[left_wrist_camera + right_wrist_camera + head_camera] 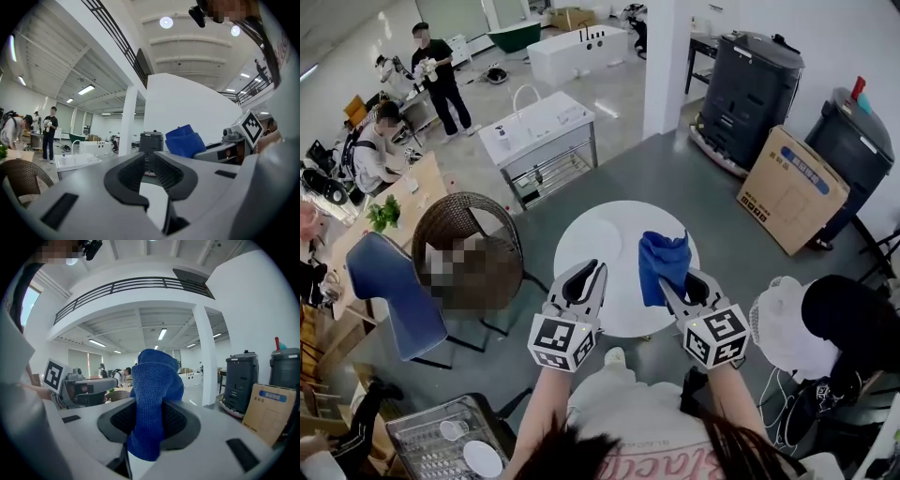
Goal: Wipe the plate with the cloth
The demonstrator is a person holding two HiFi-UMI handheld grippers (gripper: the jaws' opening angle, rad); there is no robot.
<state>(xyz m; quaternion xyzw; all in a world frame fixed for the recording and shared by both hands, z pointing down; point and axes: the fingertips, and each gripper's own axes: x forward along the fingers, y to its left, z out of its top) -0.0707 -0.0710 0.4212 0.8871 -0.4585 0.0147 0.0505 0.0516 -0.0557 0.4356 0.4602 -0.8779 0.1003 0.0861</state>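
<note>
1. The right gripper [677, 281], lower centre-right, pinches the blue cloth [664, 261], which is bunched between its jaws.
2. The left gripper [593, 272], beside it, has its jaws slightly apart with nothing between them.
3. Both hang over a round white table [600, 234].
4. A white plate [483, 459] lies in a rack [417, 439] at lower left.

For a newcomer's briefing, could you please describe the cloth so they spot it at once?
Start at the round white table in the middle of the head view. Over its right half, the right gripper is shut on the cloth: bunched deep-blue fabric among white and grey neighbours.
</note>
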